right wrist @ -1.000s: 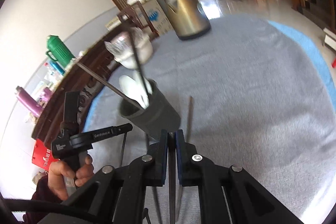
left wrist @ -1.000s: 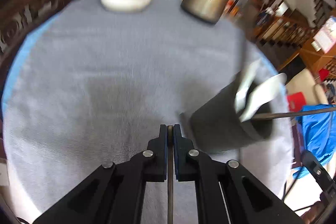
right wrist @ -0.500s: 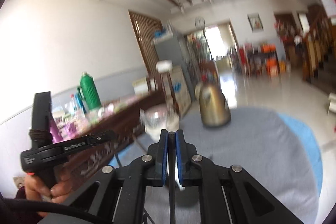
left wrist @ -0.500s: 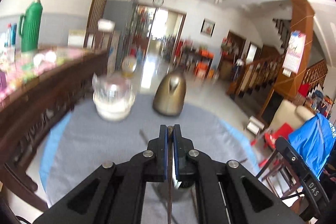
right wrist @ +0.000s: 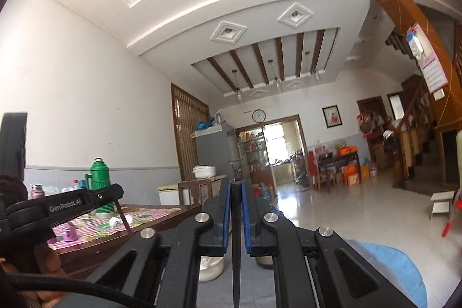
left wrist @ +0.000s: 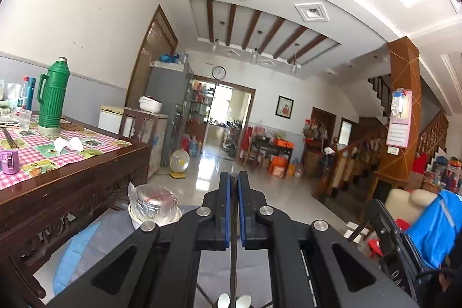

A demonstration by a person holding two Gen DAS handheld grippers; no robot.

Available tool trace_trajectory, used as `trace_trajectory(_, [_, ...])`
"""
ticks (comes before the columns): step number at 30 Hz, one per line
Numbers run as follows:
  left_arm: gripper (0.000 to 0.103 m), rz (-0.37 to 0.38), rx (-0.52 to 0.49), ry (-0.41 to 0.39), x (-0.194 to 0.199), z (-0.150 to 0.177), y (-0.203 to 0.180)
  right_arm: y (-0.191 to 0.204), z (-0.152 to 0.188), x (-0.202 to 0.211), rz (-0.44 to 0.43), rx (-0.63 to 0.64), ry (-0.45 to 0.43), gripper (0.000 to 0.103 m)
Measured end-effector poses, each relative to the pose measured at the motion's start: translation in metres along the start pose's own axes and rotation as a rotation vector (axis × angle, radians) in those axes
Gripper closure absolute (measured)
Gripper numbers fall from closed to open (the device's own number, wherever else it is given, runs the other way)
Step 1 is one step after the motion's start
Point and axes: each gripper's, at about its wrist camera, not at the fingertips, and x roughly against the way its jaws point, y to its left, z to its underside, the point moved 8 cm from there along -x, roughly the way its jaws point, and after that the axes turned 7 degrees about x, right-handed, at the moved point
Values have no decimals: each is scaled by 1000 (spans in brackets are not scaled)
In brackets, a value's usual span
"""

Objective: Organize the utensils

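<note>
Grey cloth (left wrist: 121, 224) edge below, both tools (left wrist: 234, 184) raised

Right gripper (right wrist: 236, 186) jaws clamp a dark chopstick (right wrist: 236, 250), pointing across the room

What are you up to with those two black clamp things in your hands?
A person is tidying utensils with a hand-held gripper in each hand. The left gripper is shut on a thin dark chopstick, and the right gripper is shut on another chopstick. Both grippers point out across the room, above the grey-covered table. White spoon ends show just below the left gripper.
</note>
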Motion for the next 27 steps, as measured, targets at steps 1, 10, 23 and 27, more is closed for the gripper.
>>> trace_trajectory(1, [98, -9, 0, -2, -3, 3, 2, 4, 4, -6, 4, 6, 6, 95])
trace_trajectory(10, [98, -71, 82, 200, -45, 79, 43, 12, 92, -59, -34, -8, 260, 95])
trace_trajectory(23, [48, -56, 11, 237, 5, 71, 49, -51, 74, 6, -67, -210, 296, 32])
trace_trajectory(27, [30, -109, -26, 305, 17, 84, 58, -63, 49, 38, -23, -182, 234, 32])
